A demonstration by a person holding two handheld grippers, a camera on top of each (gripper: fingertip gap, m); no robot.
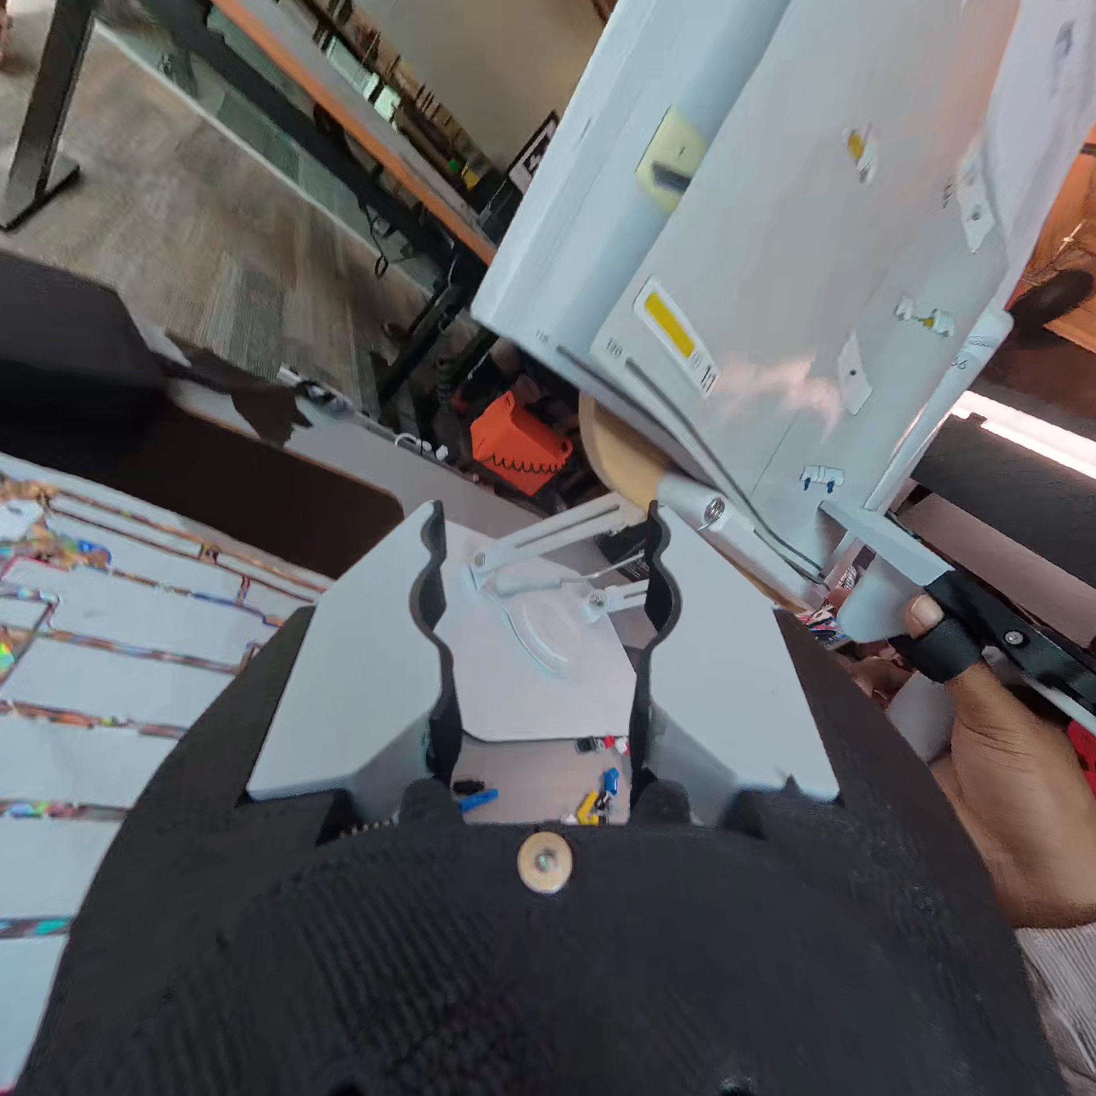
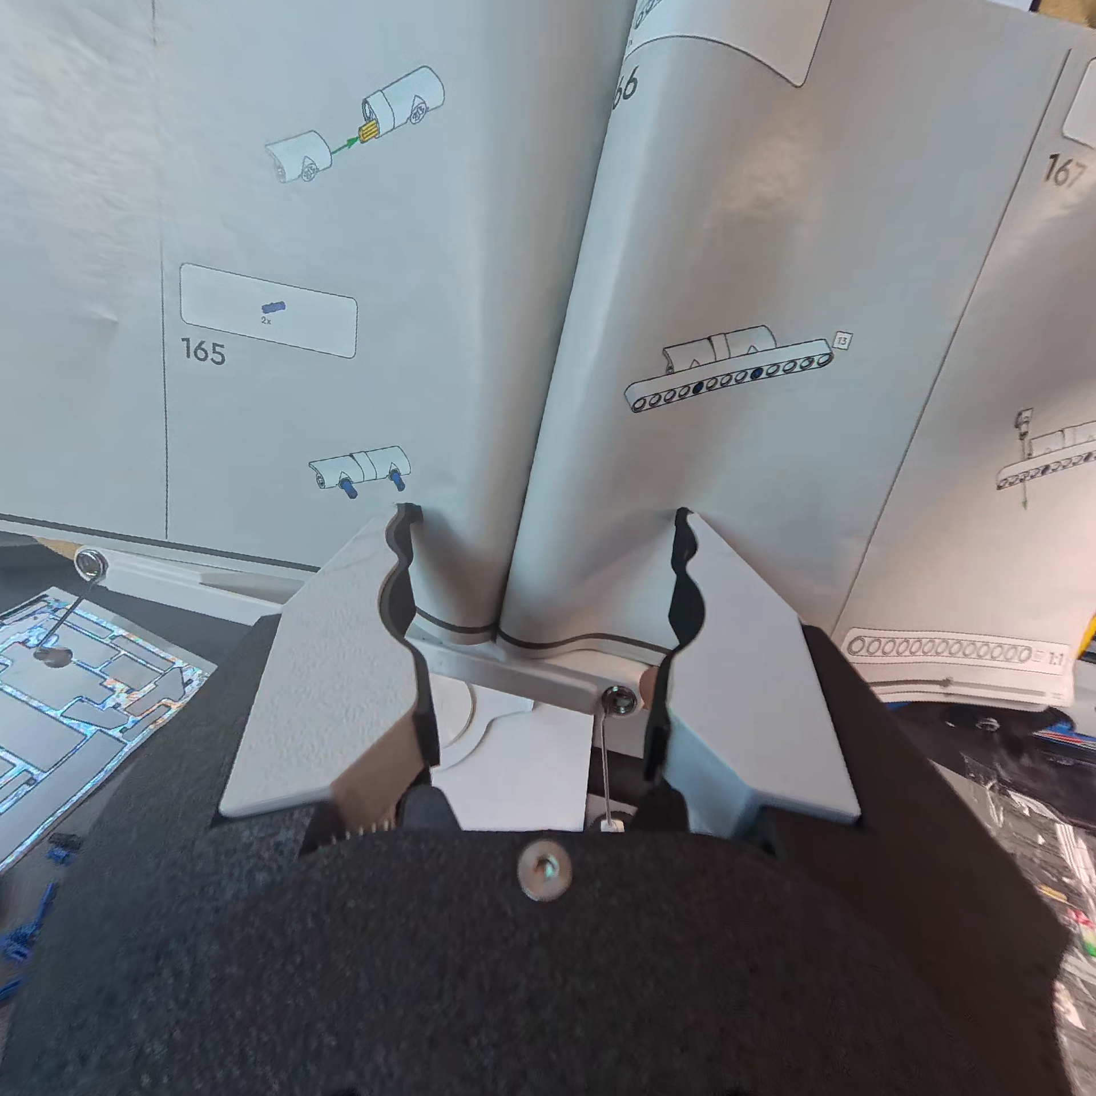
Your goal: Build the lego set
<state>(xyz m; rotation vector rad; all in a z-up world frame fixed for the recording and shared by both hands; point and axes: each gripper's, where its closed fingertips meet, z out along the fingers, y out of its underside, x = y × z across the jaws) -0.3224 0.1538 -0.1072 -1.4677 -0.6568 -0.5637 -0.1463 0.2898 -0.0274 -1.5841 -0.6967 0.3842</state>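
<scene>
blocked ahead: upright instruction booklet (image 2: 356,267) on white stand (image 2: 534,670) | free: gap between right gripper (image 2: 542,516) fingers

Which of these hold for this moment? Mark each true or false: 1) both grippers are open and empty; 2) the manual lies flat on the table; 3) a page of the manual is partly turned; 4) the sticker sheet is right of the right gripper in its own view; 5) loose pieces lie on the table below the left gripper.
1) True: the left gripper and right gripper both stand open with nothing between the fingers.
2) False: the manual is propped upright on a white stand.
3) True: one page bows out from the spine.
4) False: the sticker sheet lies to its left.
5) True: small blue, yellow and red pieces show between its fingers.
</scene>
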